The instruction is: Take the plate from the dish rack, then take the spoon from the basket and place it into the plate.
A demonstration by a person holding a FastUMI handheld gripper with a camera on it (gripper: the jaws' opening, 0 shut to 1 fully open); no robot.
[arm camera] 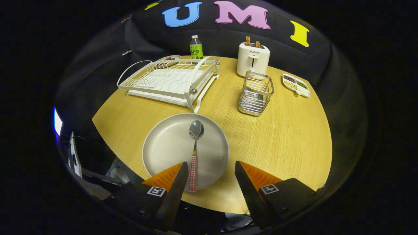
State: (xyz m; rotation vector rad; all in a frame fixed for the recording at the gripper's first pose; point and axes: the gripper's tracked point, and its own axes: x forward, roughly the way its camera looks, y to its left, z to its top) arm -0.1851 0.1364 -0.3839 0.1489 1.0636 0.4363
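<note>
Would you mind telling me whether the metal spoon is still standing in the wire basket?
No, the metal spoon with the checked handle lies in the round pale plate, while the wire basket holds nothing visible and the gripper is open.

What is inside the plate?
A spoon lies in the plate, bowl end away from the open gripper. The handle's end hangs over the rim.

Fingers of gripper (pixel 211 169) spread wide, nothing clamped; spoon (pixel 194 153) handle just beside left finger, lying in plate (pixel 163 147) at lower centre. Open tabletop (pixel 287 130) across right half and lower right, free passage there. Dish rack (pixel 169 81) blocking upper left, its leg near the plate's far rim. Basket (pixel 256 93) and toaster (pixel 253 58) standing upper centre-right, narrow lane between rack and basket. Bottle (pixel 196 47) behind rack; snack tray (pixel 296 85) at far right edge.
</note>
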